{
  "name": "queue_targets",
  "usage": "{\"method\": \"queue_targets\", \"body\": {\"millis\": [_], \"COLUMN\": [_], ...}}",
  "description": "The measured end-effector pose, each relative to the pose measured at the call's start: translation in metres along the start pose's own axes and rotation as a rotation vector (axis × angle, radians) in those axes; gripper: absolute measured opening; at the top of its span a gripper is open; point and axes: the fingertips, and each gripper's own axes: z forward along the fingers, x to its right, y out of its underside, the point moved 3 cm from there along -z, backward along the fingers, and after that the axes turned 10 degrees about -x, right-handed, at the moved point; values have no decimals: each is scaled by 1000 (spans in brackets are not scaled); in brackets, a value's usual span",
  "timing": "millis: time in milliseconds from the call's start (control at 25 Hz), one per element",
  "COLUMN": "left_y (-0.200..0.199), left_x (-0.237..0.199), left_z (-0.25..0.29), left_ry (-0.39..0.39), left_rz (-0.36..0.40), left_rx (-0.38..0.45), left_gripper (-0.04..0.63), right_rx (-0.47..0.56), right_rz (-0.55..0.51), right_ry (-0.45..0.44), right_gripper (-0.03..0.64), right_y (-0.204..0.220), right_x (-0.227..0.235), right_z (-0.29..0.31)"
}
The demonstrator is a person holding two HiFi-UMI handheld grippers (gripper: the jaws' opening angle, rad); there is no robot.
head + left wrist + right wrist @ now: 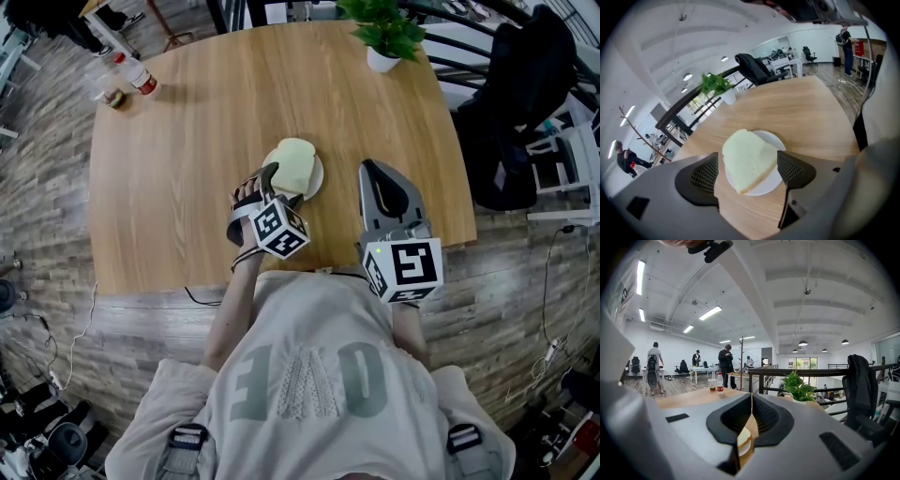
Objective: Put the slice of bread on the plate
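A pale slice of bread lies on a small white plate near the middle of the round wooden table. My left gripper hovers at the plate's near side, pointing down at it. In the left gripper view the bread rests on the plate between the spread jaws of that gripper, and the pads stand clear of it. My right gripper rests to the right of the plate, shut with nothing in it.
A potted plant stands at the table's far right edge. A bottle and a cup stand at the far left. A chair draped with a black jacket is off the right side. The table's front edge is close to me.
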Motion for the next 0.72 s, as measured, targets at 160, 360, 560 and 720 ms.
{"method": "queue_targets", "body": {"millis": [160, 360, 560, 720], "left_y": [-33, -74, -100, -99], "left_x": [-52, -121, -160, -168], "left_z": [-43, -113, -196, -237], "left_ry": [-104, -186, -218, -206], "left_rz": [-190, -417, -566, -677], "left_rx": [187, 464, 790, 986], "left_gripper": [385, 385, 385, 385], "right_rx": [9, 64, 163, 256], "right_rz": [-16, -39, -59, -53], "right_ry": [-6, -12, -24, -38], "right_gripper": [20, 20, 20, 20], "right_y": [-5, -24, -55, -77], "right_x": [-1, -2, -5, -11], "right_z": [1, 7, 6, -2]}}
